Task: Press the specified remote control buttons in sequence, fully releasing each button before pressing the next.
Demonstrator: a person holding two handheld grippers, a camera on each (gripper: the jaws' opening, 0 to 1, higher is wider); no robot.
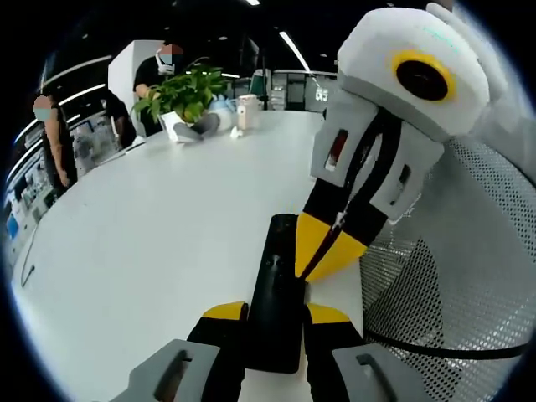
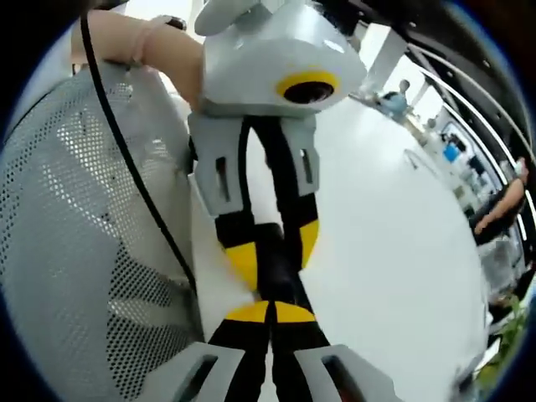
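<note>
Item: slim black plastic remote control (image 1: 276,297), long bar shape, lying flat near the edge of a glossy white oval table (image 1: 167,218), beside a white perforated mesh chair back (image 1: 469,276). Left gripper (image 1: 276,316), grey body with yellow-and-black tips: jaws set narrow, one on each long side of the remote's near end, clamping it in place. Right gripper (image 1: 322,255), same build, enters the left gripper view from the right; its yellow tips are drawn together to a single point and rest on or just above the remote's right edge, mid-length; contact cannot be told. In the right gripper view the right gripper (image 2: 270,311) again shows tips closed, the left gripper (image 2: 272,247) opposite with the dark remote (image 2: 270,239) between its tips. Handling, judged: light, rigid, smooth casing, likely to skid on the slick tabletop under a push, so hold by the long side edges, clear of the buttons; buttons soft, needing a straight press. Background: green potted plant (image 1: 180,96), small cup (image 1: 246,110), standing people (image 1: 54,134)
</note>
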